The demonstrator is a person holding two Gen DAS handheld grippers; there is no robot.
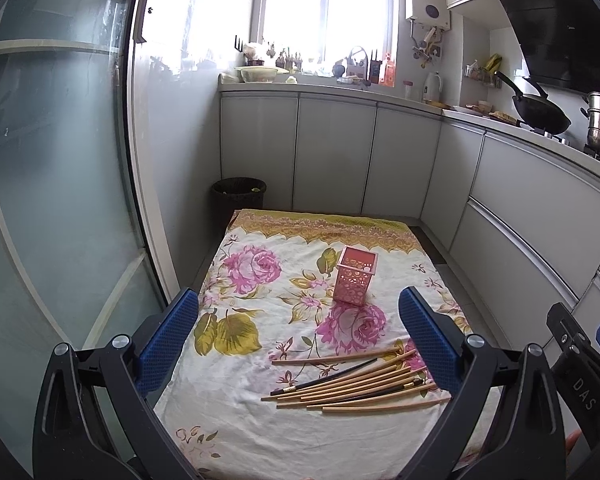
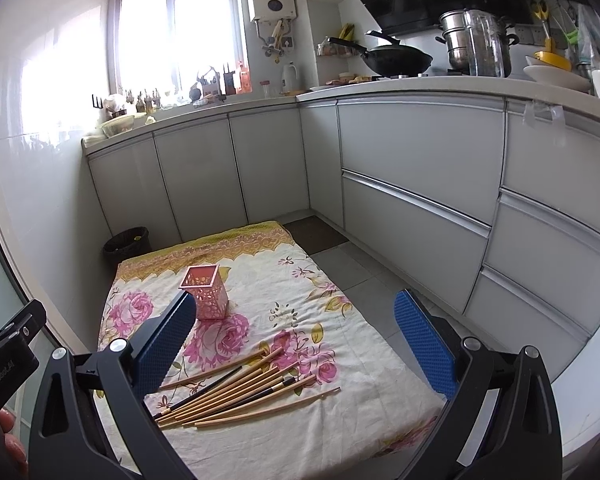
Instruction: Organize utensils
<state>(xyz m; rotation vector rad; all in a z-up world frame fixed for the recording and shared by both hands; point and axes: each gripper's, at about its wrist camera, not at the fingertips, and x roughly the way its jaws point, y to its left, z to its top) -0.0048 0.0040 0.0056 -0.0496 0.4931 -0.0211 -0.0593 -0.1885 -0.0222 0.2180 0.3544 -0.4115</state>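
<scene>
A loose pile of wooden and dark chopsticks (image 1: 356, 384) lies on a floral cloth (image 1: 260, 420); the pile also shows in the right wrist view (image 2: 240, 394). A pink perforated square holder (image 1: 355, 276) stands upright and empty behind the pile, also in the right wrist view (image 2: 206, 292). My left gripper (image 1: 298, 312) is open and empty, held above the cloth's near edge. My right gripper (image 2: 296, 316) is open and empty, above the chopsticks. The right gripper's body shows at the far right of the left wrist view (image 1: 580, 360).
The cloth (image 2: 340, 400) covers a low table in a narrow kitchen. A dark waste bin (image 1: 238, 196) stands behind it. Grey cabinets (image 2: 412, 176) run along the back and right. A glass door (image 1: 60, 160) is at the left. A wok (image 2: 396, 58) and steel pots sit on the counter.
</scene>
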